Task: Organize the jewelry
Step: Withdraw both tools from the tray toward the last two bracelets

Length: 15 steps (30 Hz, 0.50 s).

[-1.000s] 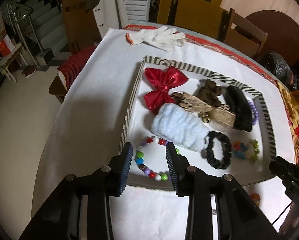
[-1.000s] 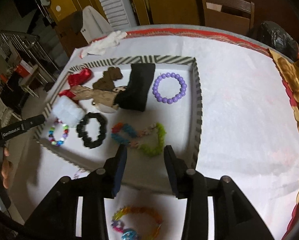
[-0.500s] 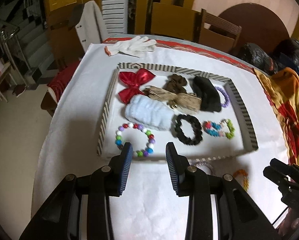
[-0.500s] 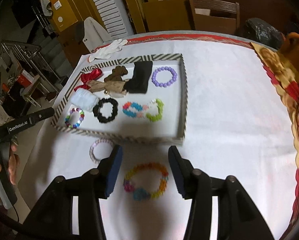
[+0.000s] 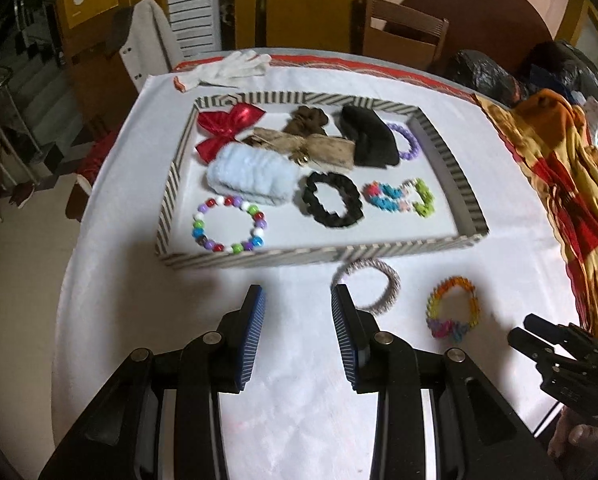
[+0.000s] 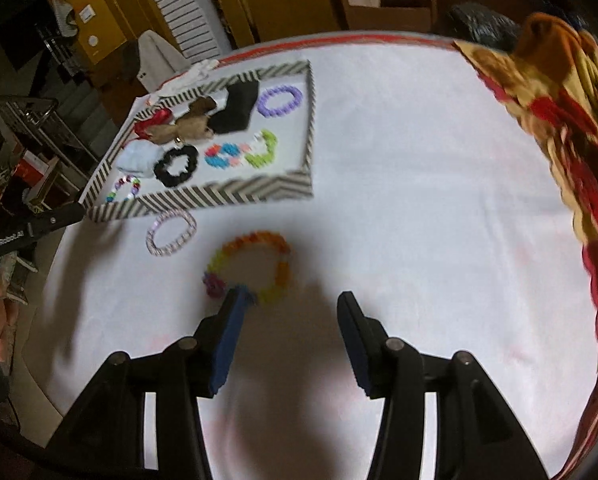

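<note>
Right tool apart, nothing between; rainbow bracelet on counter touching its left pad. Left tool apart, empty; pink bracelet just right. Striped tray beyond, holding other jewelry.

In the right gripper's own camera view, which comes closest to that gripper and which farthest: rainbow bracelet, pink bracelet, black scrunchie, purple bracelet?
From the right gripper, nearest first:
1. Rainbow bracelet, just ahead, by its left finger.
2. Pink bracelet, on the cloth outside the tray.
3. Black scrunchie, in the tray's near half.
4. Purple bracelet, at the tray's far corner.
</note>
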{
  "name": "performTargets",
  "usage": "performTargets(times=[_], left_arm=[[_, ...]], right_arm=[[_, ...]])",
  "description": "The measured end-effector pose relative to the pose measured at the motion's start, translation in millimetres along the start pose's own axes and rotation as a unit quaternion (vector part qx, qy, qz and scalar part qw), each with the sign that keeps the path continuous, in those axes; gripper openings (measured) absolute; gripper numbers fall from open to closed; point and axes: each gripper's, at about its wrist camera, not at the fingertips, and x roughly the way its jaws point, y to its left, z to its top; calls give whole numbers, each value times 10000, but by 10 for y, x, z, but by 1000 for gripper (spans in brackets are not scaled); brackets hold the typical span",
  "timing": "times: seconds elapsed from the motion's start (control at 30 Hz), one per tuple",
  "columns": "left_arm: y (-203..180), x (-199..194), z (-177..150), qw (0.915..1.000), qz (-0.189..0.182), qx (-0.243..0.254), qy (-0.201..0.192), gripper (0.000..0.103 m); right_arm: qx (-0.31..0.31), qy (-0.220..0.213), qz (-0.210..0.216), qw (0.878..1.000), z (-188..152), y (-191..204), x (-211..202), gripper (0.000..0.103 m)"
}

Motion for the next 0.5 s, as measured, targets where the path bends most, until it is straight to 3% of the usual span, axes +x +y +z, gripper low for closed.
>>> performTargets(times=[0.3,0.5], left_arm=[[-15,138,-109,9991,-247,-150,296,31],[-69,231,-124,9986,-387,-146,343,31]], right_arm=[[183,29,18,9998,-97,-39,140,51],[-237,-54,-197,9995,93,151,345,51]])
